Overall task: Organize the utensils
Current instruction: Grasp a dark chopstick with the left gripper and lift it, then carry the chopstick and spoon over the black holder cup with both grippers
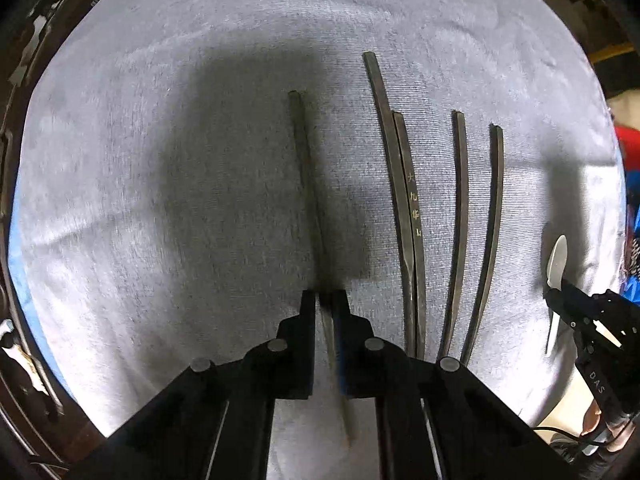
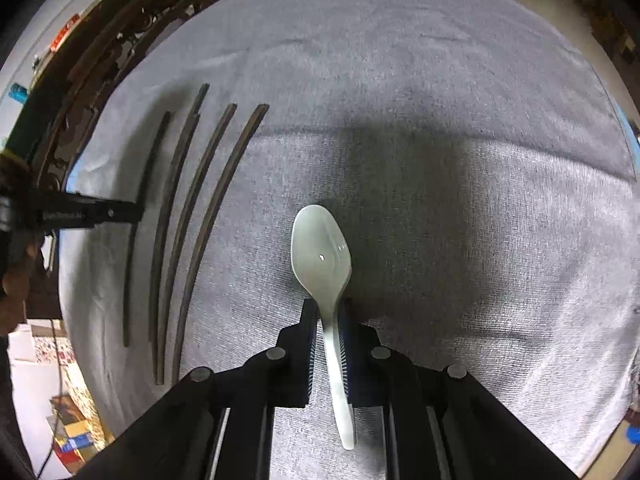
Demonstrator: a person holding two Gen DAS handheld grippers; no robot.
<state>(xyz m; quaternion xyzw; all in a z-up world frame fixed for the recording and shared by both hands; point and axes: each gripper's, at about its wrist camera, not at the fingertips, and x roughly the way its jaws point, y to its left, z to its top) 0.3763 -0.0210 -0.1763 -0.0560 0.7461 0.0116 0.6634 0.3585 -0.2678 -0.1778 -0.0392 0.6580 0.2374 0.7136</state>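
Left gripper (image 1: 327, 300): jaws closed narrowly on a single dark chopstick (image 1: 308, 184), gripped near its tapered end. The chopstick runs straight ahead of the fingers over the grey tablecloth (image 1: 160, 160); whether its far end touches the cloth cannot be told.

Right gripper (image 2: 328, 308): jaws closed on the handle of a pale ceramic soup spoon (image 2: 322, 256). The bowl faces up and projects forward of the fingertips; the handle end extends back between the fingers. The spoon sits over the cloth, casting a shadow beneath.

Four further dark chopsticks lie on the cloth to the right of the held one, roughly parallel. The first two (image 1: 400, 200) lie touching along much of their length; one carries gold characters. The third (image 1: 460, 216) and fourth (image 1: 490, 240) lie apart from each other and from the pair.

In the right wrist view, dark carved wooden furniture (image 2: 100, 52) stands along the cloth's far left edge.
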